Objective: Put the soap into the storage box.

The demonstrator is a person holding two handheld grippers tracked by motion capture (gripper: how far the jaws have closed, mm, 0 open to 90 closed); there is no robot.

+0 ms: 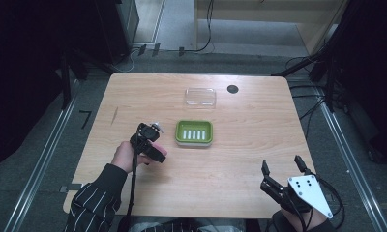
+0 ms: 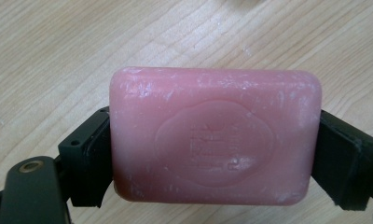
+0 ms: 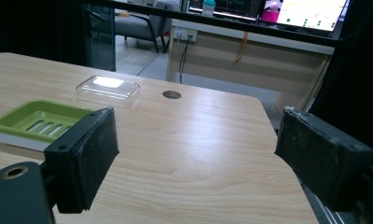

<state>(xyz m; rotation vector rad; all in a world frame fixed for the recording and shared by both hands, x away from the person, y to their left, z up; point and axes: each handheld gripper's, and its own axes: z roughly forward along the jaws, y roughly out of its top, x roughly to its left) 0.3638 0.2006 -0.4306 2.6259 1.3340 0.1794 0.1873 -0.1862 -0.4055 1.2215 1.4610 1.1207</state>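
Pink soap (image 2: 215,140) is clamped in the left gripper (image 1: 148,140), just left of the green dish (image 1: 194,132); placing remains, I judge. Right gripper (image 1: 282,168) waits wide open, empty

Table (image 1: 240,159): light wood, rounded corners.
Cable port (image 1: 232,89): dark, round, near far edge.
Monitors (image 3: 310,9): lit, behind table.
Chair (image 3: 140,23): grey, far background.
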